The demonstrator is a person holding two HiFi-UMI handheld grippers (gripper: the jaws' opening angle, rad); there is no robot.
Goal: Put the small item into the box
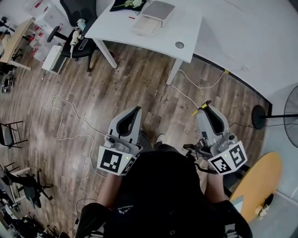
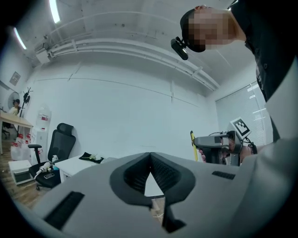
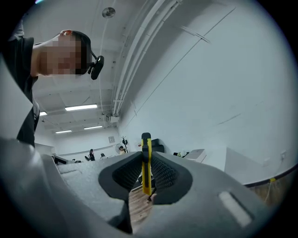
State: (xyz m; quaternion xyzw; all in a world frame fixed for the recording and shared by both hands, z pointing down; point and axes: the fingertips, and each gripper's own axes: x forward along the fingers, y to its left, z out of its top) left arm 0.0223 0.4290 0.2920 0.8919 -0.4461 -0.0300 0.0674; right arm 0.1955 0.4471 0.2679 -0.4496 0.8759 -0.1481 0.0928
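Observation:
The small item is a yellow and black utility knife point(image 3: 146, 162); my right gripper point(image 3: 146, 157) is shut on it, and it stands upright between the jaws. In the head view the knife point(image 1: 203, 106) pokes from the right gripper point(image 1: 207, 108), held over the wooden floor. My left gripper point(image 1: 135, 110) is beside it at the same height, and its jaws point(image 2: 150, 156) meet with nothing between them. The pale box point(image 1: 157, 10) lies far ahead on the white table point(image 1: 186, 28) and shows small in the right gripper view point(image 3: 198, 154).
A black office chair point(image 1: 77, 25) stands left of the table. A white cable point(image 1: 65, 116) loops over the floor at the left. A fan stand point(image 1: 258, 116) and a round wooden tabletop point(image 1: 260, 181) are at the right. A black cloth point(image 1: 125, 4) lies on the table.

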